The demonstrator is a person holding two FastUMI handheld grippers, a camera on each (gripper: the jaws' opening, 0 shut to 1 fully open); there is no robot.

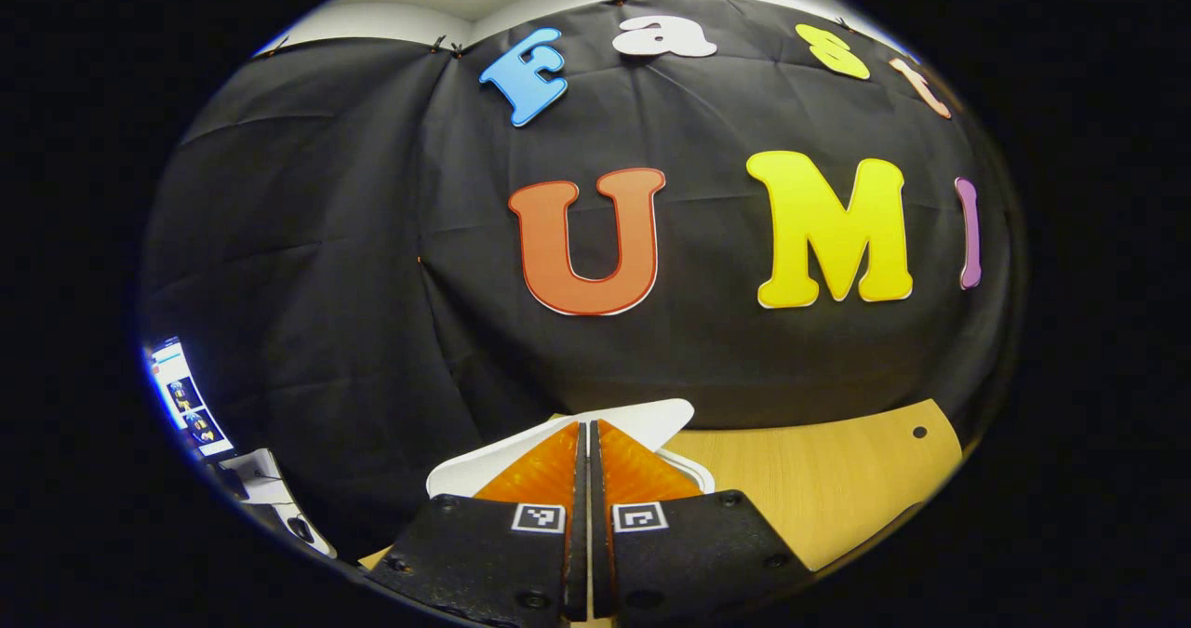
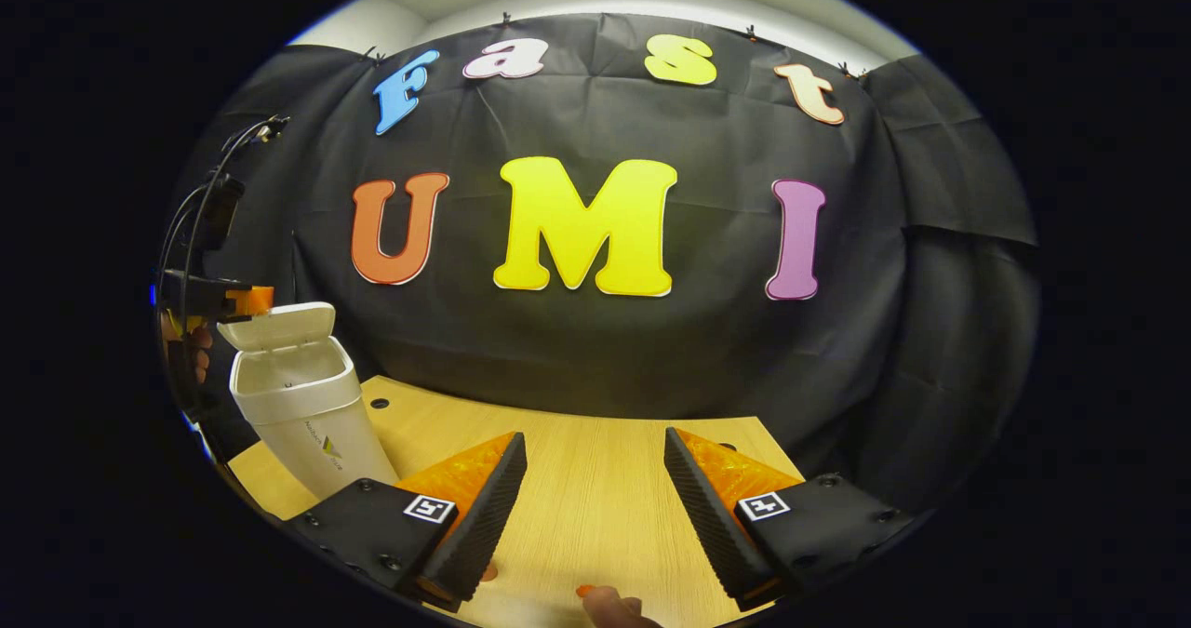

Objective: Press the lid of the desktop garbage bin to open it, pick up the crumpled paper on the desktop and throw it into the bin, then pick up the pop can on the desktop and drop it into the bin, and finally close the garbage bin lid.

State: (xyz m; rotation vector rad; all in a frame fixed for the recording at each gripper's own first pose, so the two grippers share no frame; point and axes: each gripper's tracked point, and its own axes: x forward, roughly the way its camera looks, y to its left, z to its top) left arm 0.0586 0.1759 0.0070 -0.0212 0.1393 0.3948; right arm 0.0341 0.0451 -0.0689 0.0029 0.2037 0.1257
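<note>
Closed together with nothing between them, the left gripper (image 1: 588,451) jaws hover at the raised white lid (image 1: 642,423) of the bin, while the right gripper (image 2: 595,479) jaws gape wide over the counter (image 2: 595,507), the open bin (image 2: 302,405) standing near its far left corner.

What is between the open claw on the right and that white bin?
Only bare wooden tabletop. In the right gripper view, the right gripper stands open, and the bin, its lid up, sits off to its left with nothing in between.
</note>
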